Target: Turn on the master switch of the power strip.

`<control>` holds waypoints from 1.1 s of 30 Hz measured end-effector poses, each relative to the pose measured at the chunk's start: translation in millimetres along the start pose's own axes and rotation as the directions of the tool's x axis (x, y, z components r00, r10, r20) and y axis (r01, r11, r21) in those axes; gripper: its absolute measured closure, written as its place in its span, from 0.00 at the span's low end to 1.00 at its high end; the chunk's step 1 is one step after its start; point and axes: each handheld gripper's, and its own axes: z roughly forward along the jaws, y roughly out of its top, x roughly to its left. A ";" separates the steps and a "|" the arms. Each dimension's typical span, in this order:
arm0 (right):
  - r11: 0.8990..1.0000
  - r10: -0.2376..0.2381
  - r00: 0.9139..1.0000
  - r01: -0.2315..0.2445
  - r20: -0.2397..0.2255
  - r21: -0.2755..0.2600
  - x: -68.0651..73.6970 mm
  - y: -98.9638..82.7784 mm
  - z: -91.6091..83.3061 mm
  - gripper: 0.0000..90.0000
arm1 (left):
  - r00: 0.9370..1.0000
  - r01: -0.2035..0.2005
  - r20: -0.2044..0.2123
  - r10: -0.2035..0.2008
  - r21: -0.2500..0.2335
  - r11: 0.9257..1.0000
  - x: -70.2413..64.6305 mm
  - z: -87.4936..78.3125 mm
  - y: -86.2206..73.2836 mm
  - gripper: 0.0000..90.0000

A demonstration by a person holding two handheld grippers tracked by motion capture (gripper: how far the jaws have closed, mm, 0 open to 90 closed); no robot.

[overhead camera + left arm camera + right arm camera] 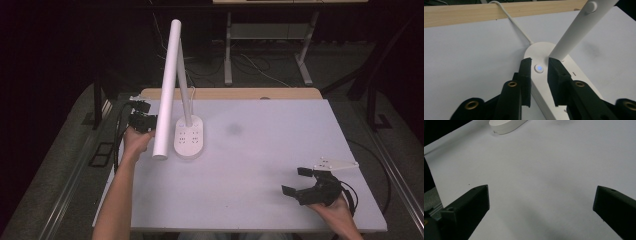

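Left gripper view: left gripper [538, 65] with jaws narrowly apart astride lit blue button [539, 68] on lamp base [541, 50] at tabletop [260, 150] left, pressing apparently done or imminent; right gripper [299, 181] idle, jaws wide apart.

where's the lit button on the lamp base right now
In the left gripper view the glowing button sits on the lamp base, between the left claw tips.
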 end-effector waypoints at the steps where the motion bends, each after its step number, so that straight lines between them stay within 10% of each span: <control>1: 1.000 -0.001 1.000 0.001 -0.001 0.000 0.1 0.1 0.0 0.00 | 1.000 0.002 0.005 -0.002 -0.001 1.000 -0.1 -2.8 0.2 0.74; 14: 1.000 -0.010 1.000 0.010 -0.008 -0.005 2.5 1.2 0.0 0.00 | 0.998 0.045 0.041 -0.044 -0.034 0.998 -5.6 -34.8 -12.1 0.02; 33: 1.000 -0.013 1.000 0.013 -0.009 -0.012 4.0 1.5 -0.8 0.00 | 0.996 0.033 0.088 -0.022 -0.116 0.993 -33.5 -61.4 -60.1 0.00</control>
